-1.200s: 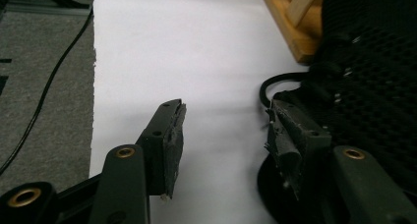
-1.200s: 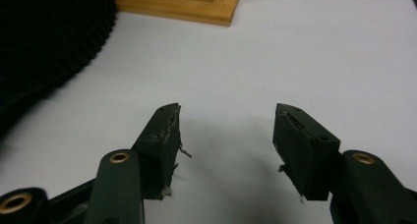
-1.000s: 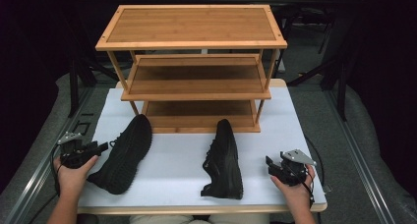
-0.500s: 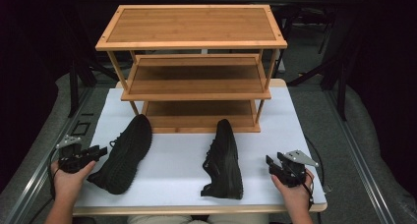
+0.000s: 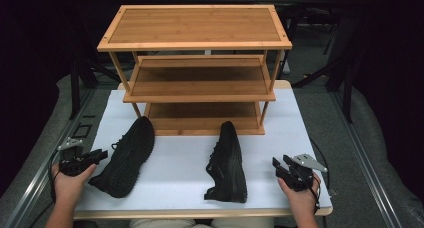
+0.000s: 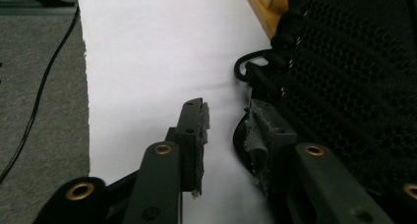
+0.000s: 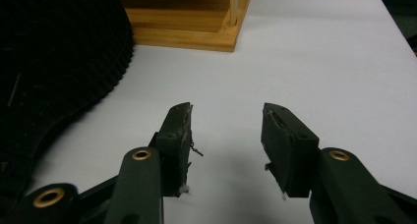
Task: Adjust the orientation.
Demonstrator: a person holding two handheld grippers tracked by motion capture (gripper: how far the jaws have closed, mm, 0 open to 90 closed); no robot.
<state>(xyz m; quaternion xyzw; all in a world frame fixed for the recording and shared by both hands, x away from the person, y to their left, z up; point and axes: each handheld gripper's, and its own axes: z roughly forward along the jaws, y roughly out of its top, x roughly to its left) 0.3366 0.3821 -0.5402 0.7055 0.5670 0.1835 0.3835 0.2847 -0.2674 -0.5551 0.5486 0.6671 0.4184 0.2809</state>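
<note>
A three-tier wooden shoe rack point(image 5: 195, 38) stands at the far side of the bench point(image 5: 300, 123), its shelves bare. Near of it lie two black shoes, well apart: the left shoe point(image 5: 127, 155) angled with its toe toward the rack's near left leg, the right shoe point(image 5: 229, 163) lying roughly straight, toe toward the rack. The left hand-held gripper point(image 5: 80, 160) sits just beside the left shoe's heel end, jaws narrowly parted and holding nothing; in the left gripper view one jaw appears right against the shoe's mesh. The right hand-held gripper point(image 5: 292, 170) rests right of the right shoe, apart from it, jaws wider and empty. If the shoes are meant for the rack, the likely trouble is a shallow pinch on soft mesh letting a shoe sag or slip, or a toe catching a shelf edge.
</note>
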